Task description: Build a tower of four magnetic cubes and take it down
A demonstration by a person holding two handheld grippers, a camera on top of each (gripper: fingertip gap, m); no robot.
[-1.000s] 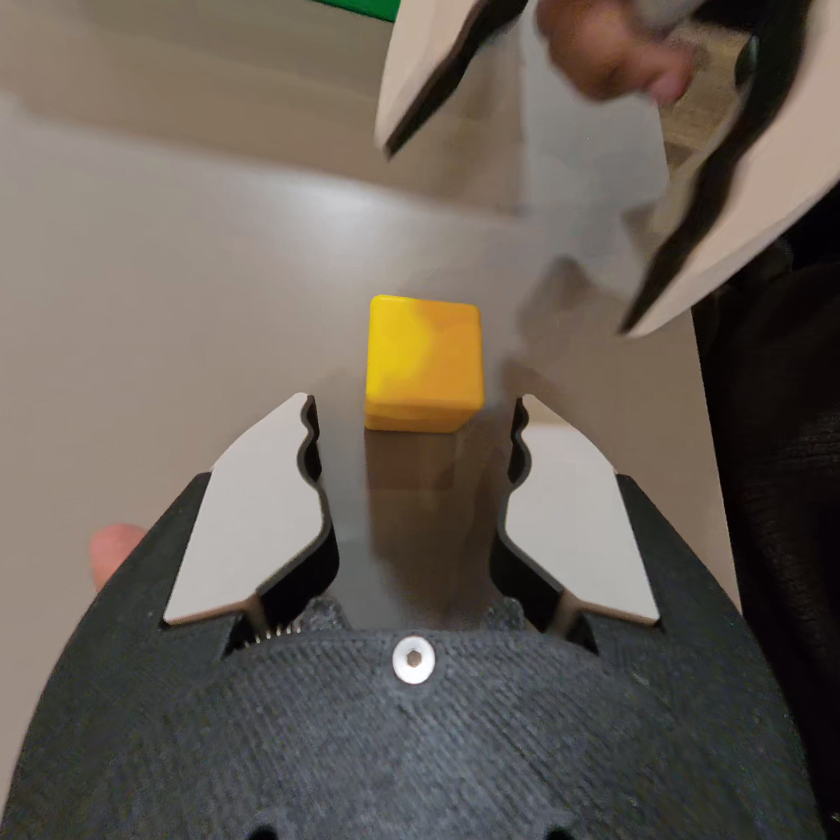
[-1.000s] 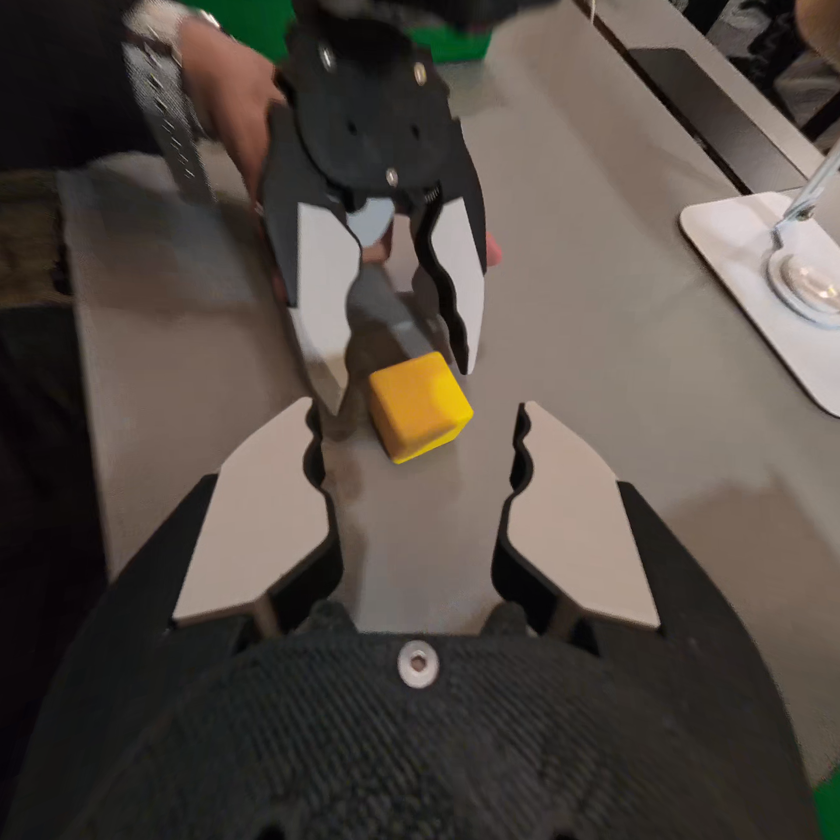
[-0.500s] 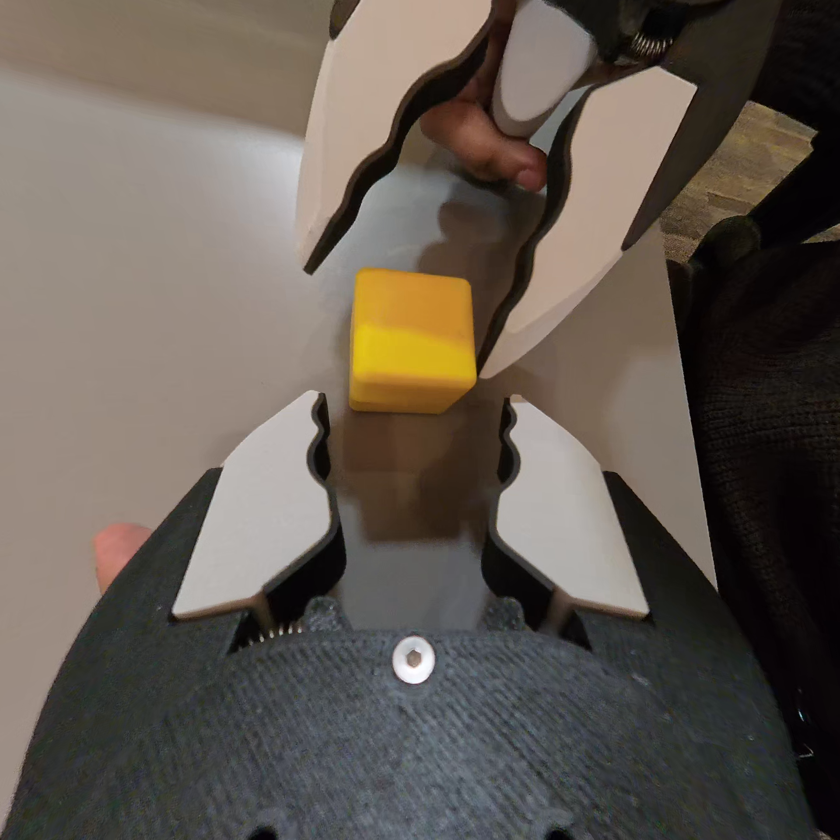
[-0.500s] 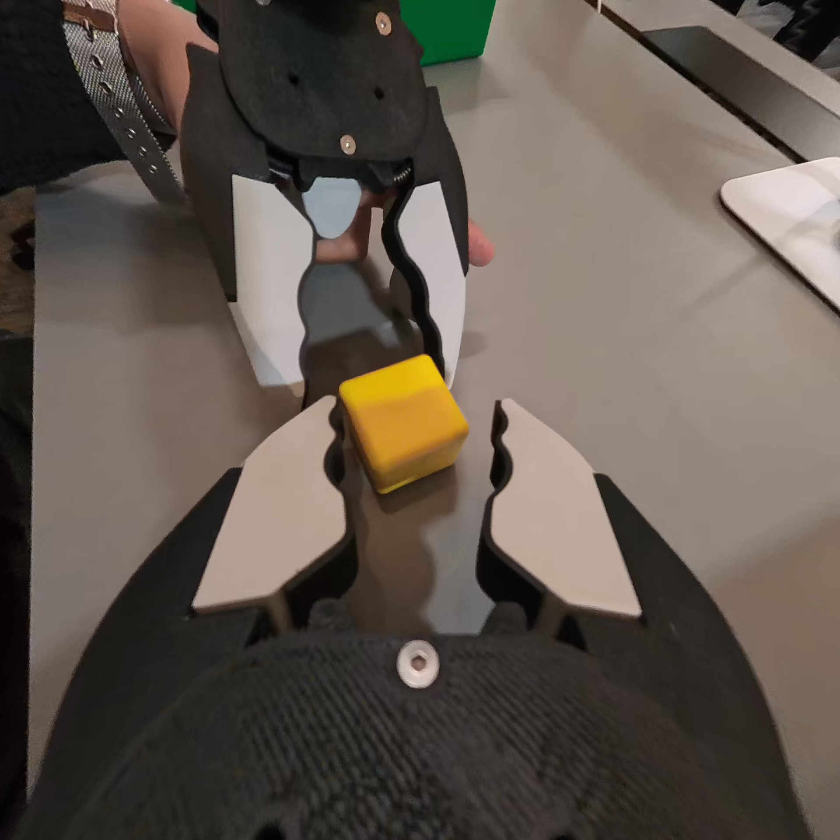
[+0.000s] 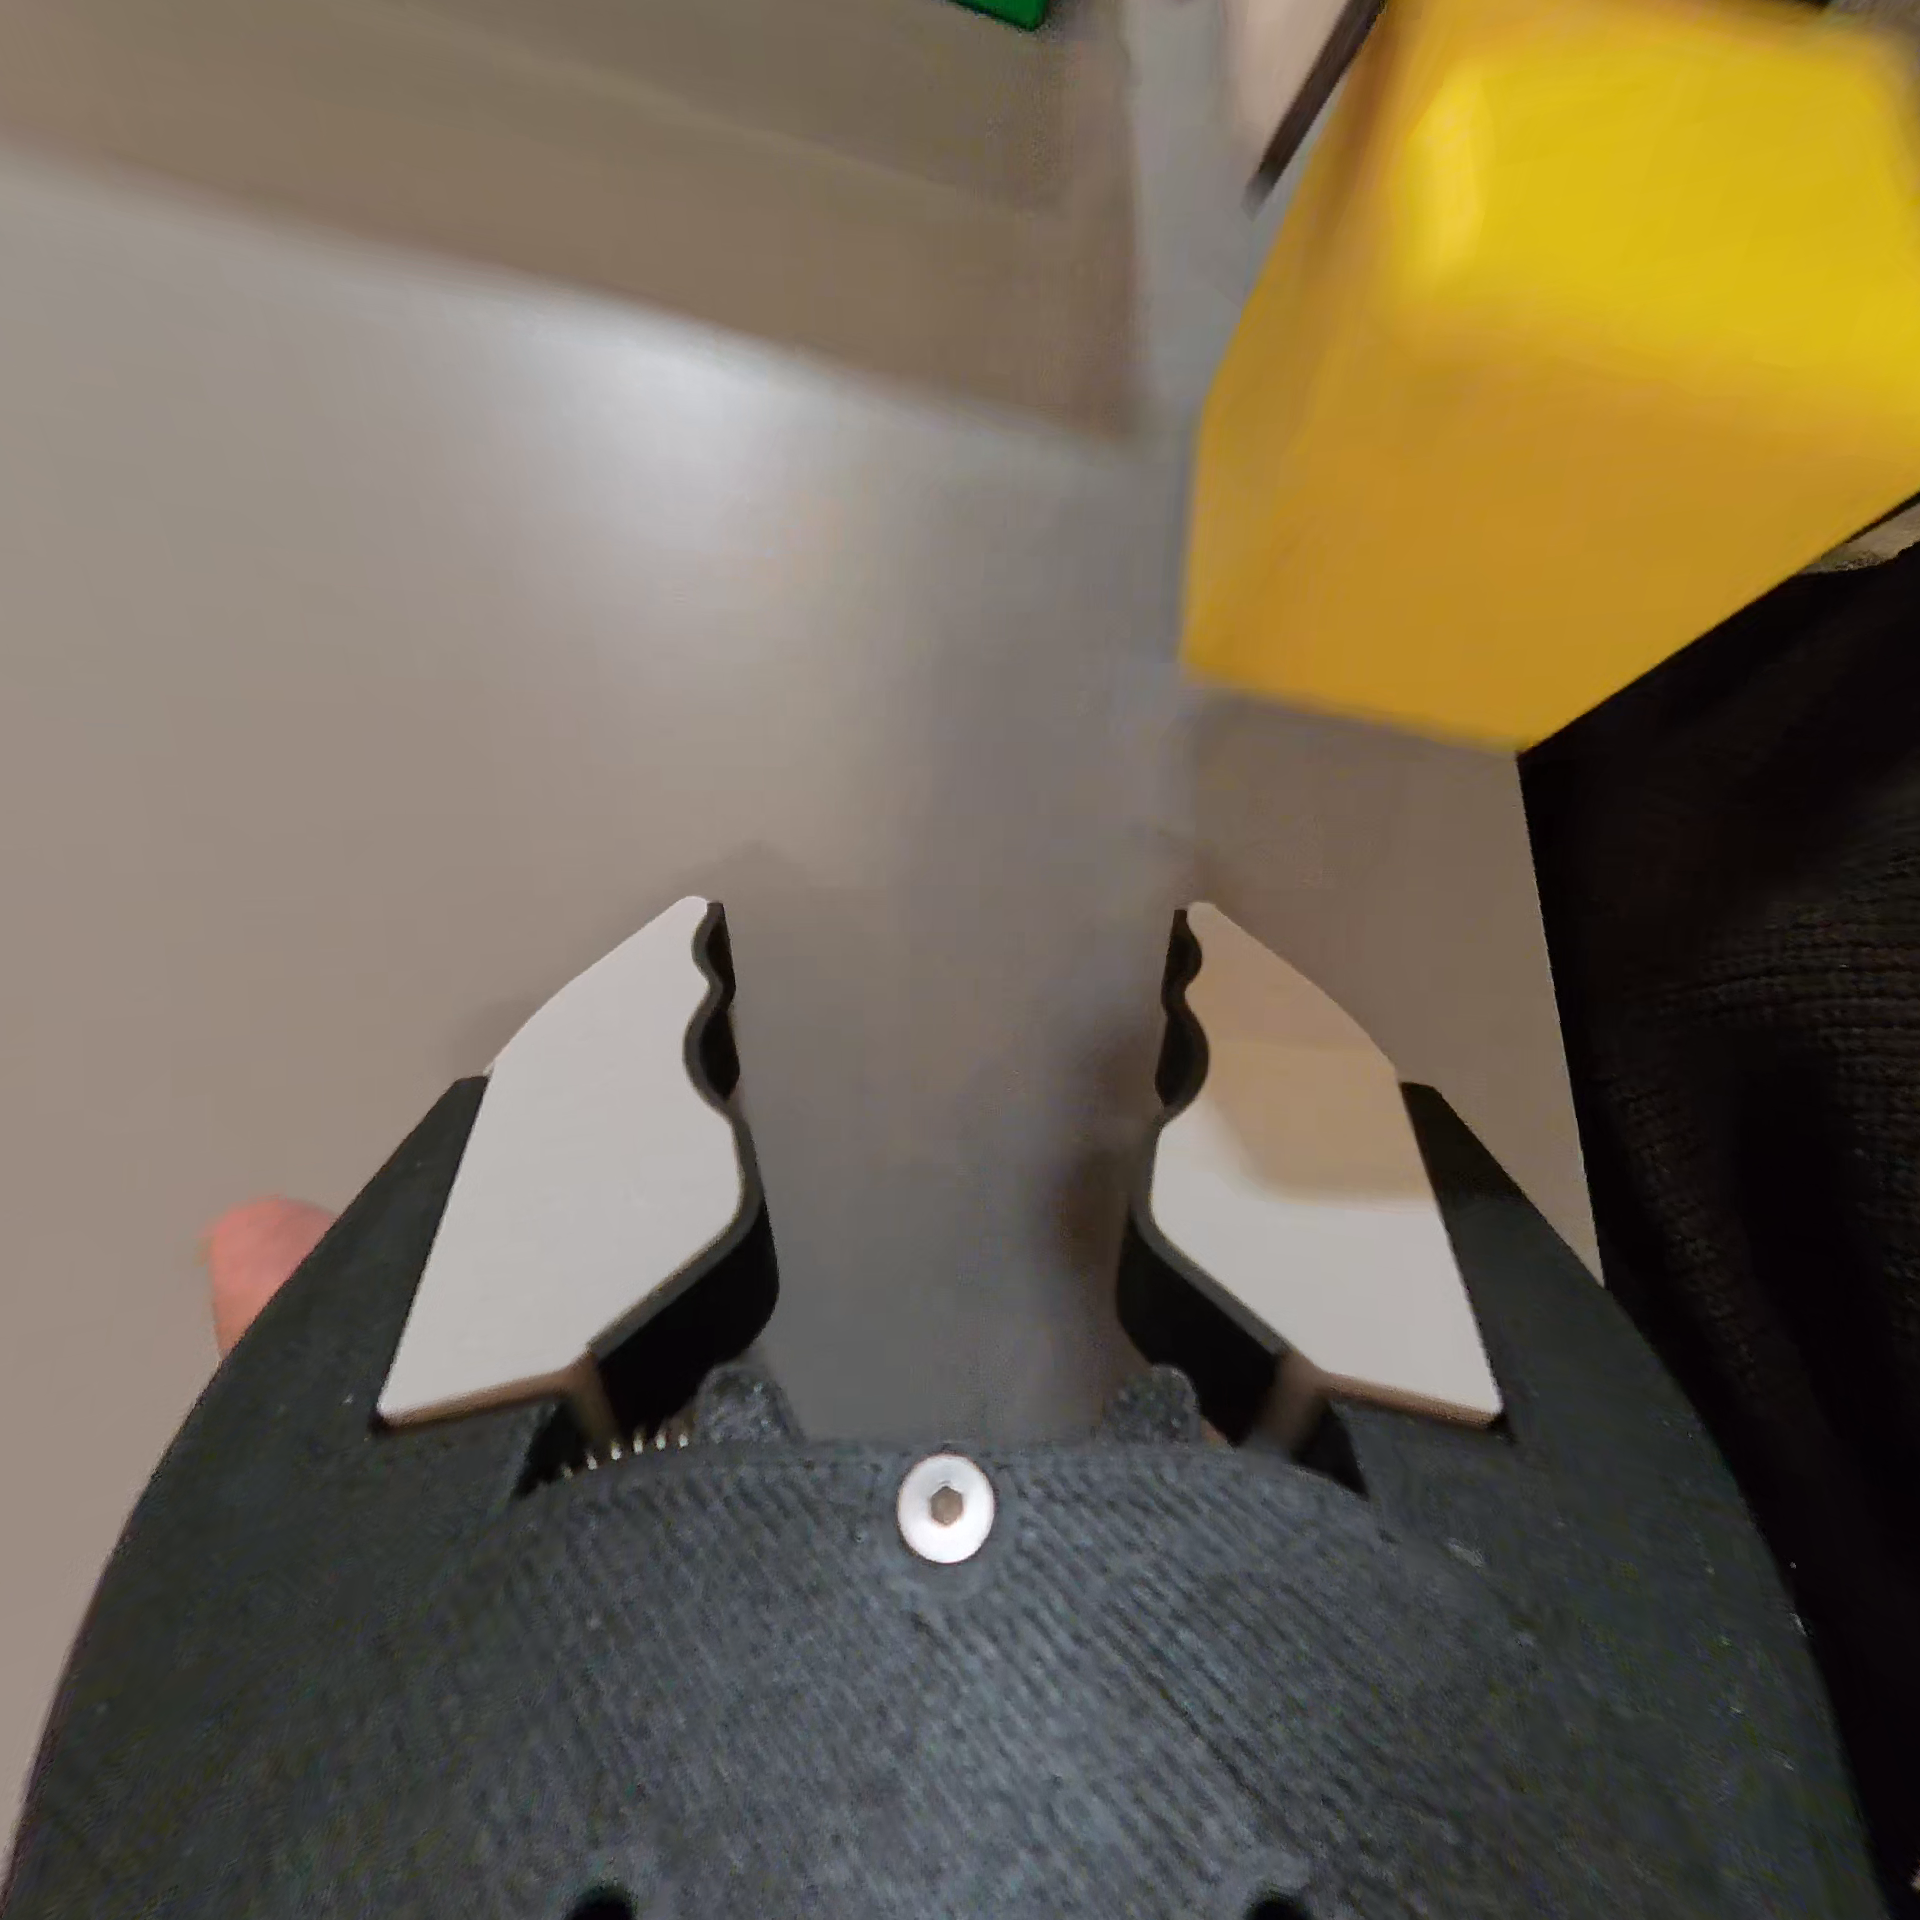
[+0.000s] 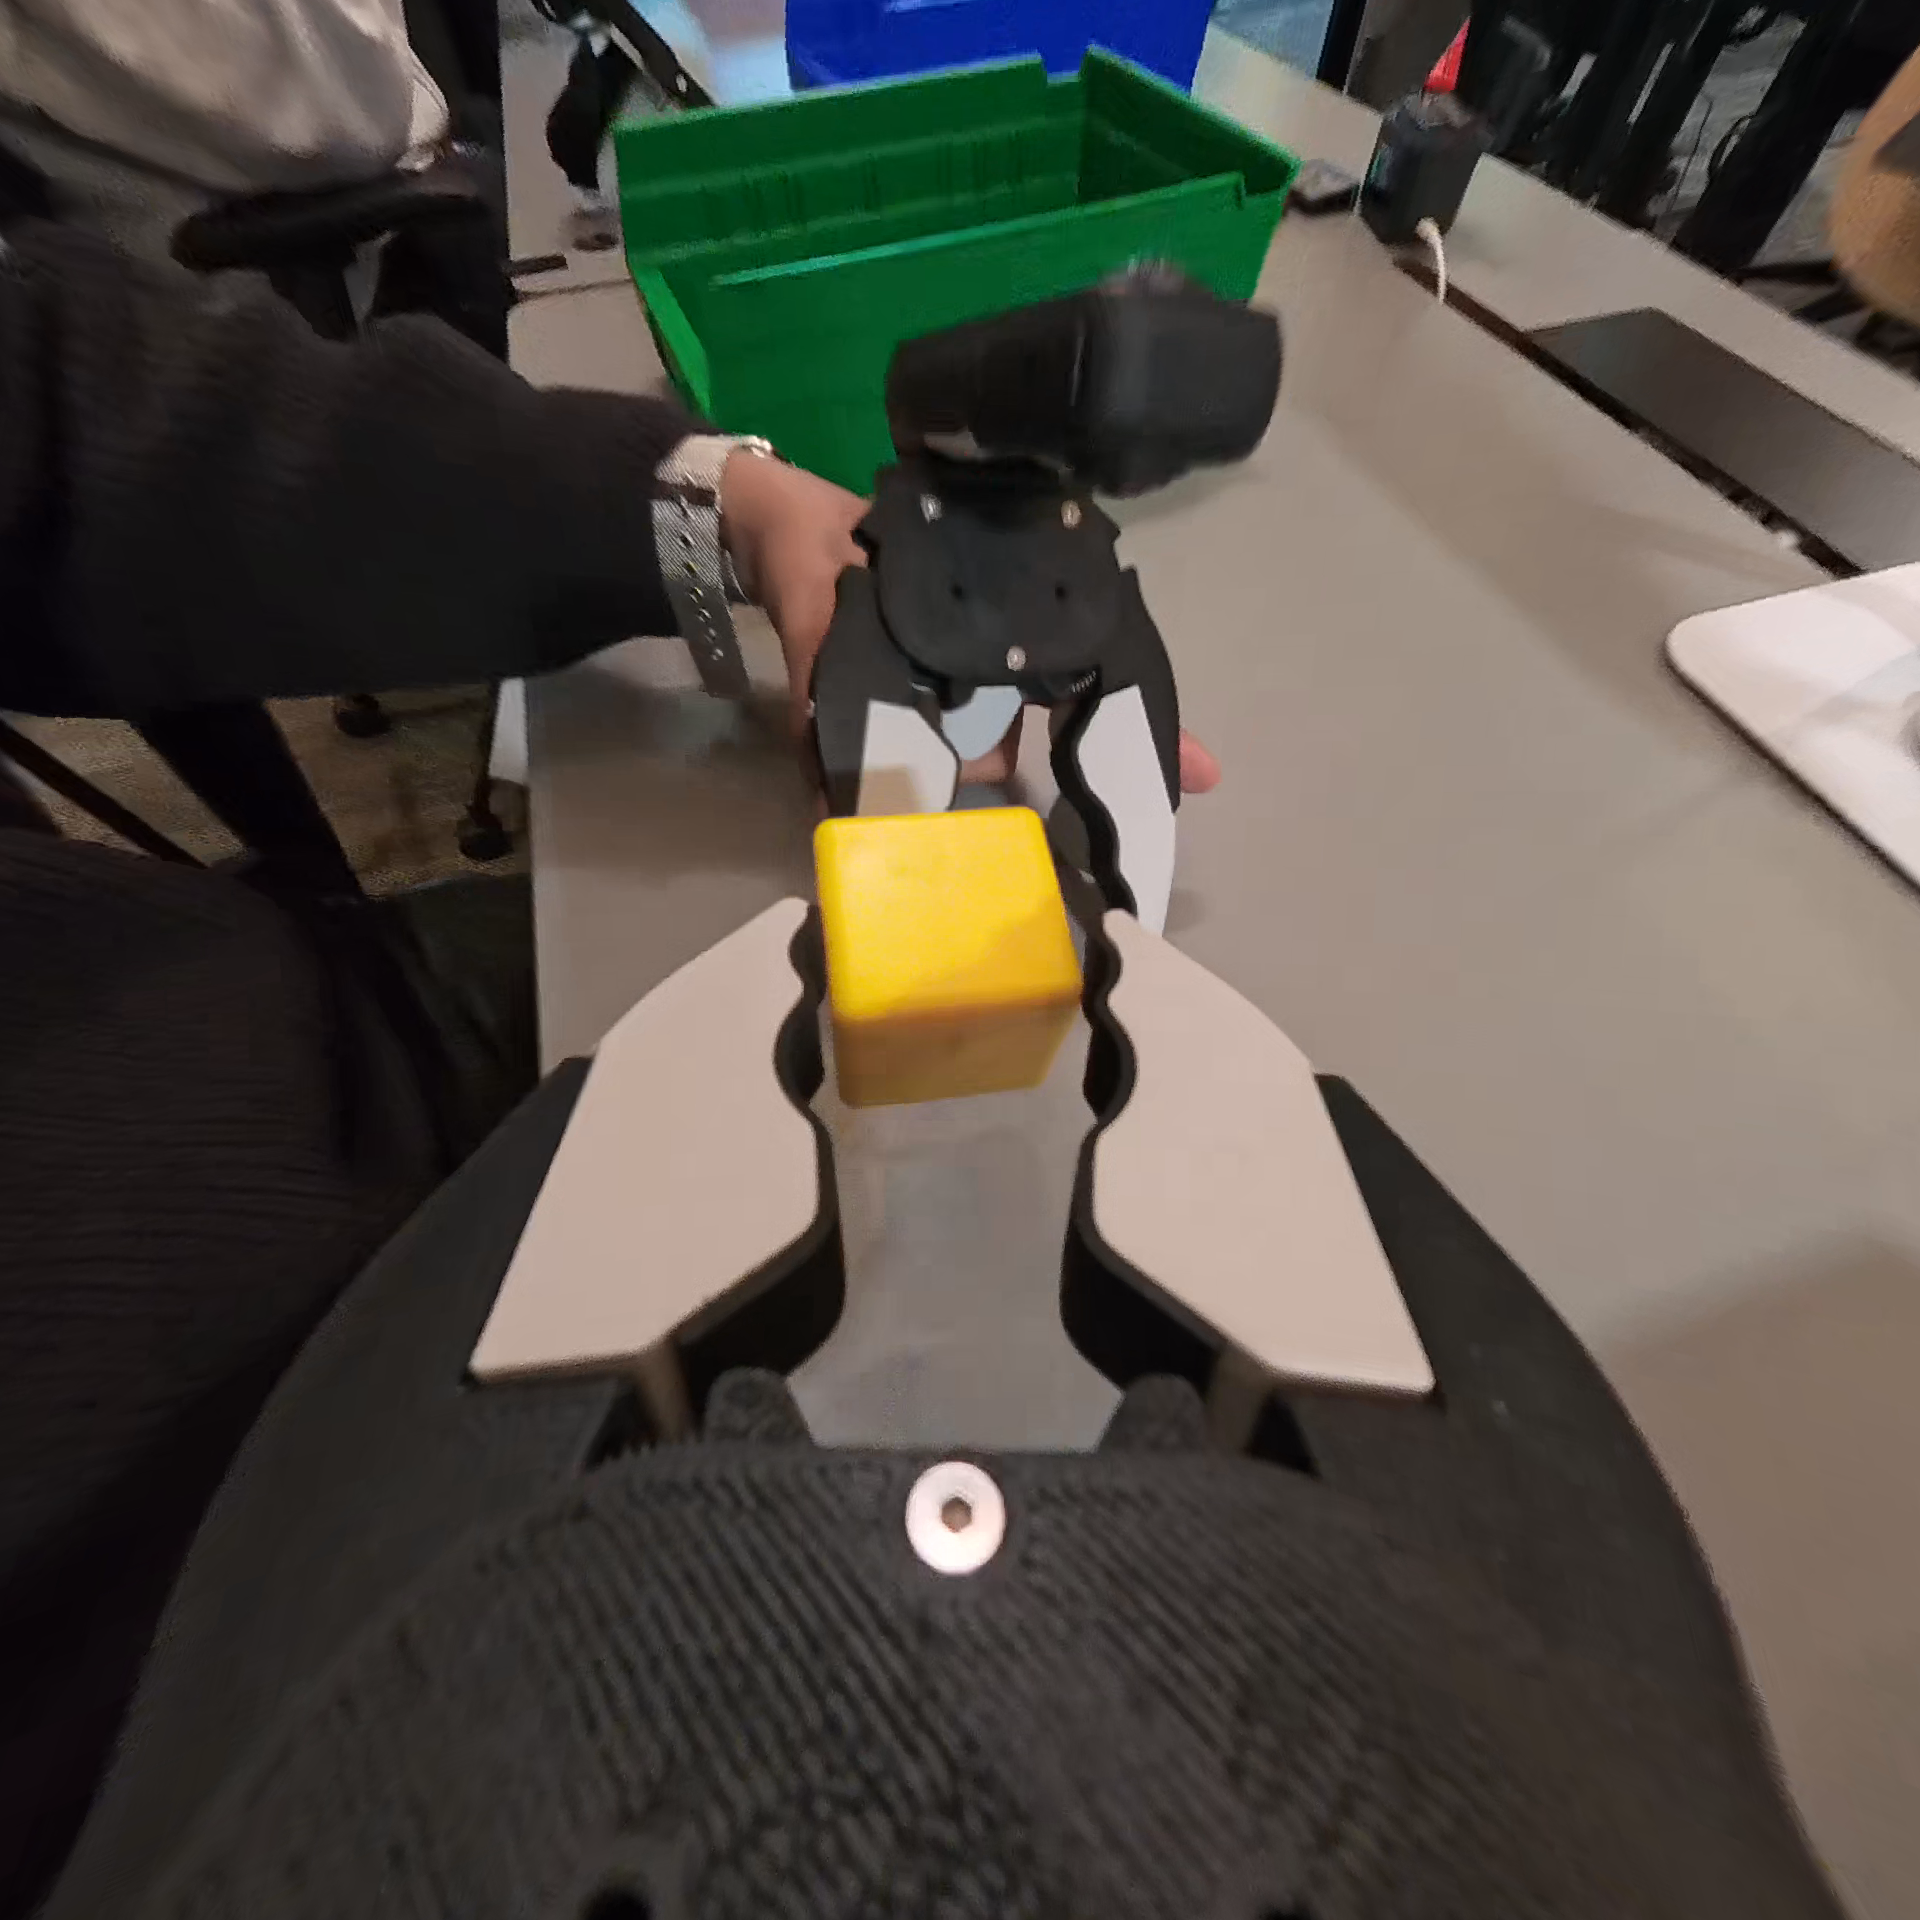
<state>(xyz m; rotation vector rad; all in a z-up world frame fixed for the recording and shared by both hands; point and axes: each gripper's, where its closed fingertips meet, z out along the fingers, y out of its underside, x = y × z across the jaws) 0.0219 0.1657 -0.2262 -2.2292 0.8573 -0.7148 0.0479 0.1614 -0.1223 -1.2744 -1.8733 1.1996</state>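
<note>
My right gripper (image 6: 951,920) is shut on a yellow cube (image 6: 940,951) and holds it above the grey table (image 6: 1455,935). In the left wrist view the cube (image 5: 1538,374) looms large and blurred at the upper right, lifted off the table. My left gripper (image 5: 948,914) is open and empty, low over the table (image 5: 416,623). It also shows in the right wrist view (image 6: 997,790), just beyond the cube, held by a hand with a wristwatch.
A green bin (image 6: 935,239) stands on the table behind the left gripper. A white flat base (image 6: 1829,686) lies at the right edge. A black device (image 6: 1423,166) sits at the back right. The table's left edge (image 6: 530,831) runs beside a person's dark sleeve. One gripper's finger ends stand about 11 cm off the other's. It is some 30 cm from my left tips to the white flat base (image 6: 1829,686).
My right gripper closed on the yellow cube and lifted it off the table. The left gripper stayed open and now has bare table between its fingers.
</note>
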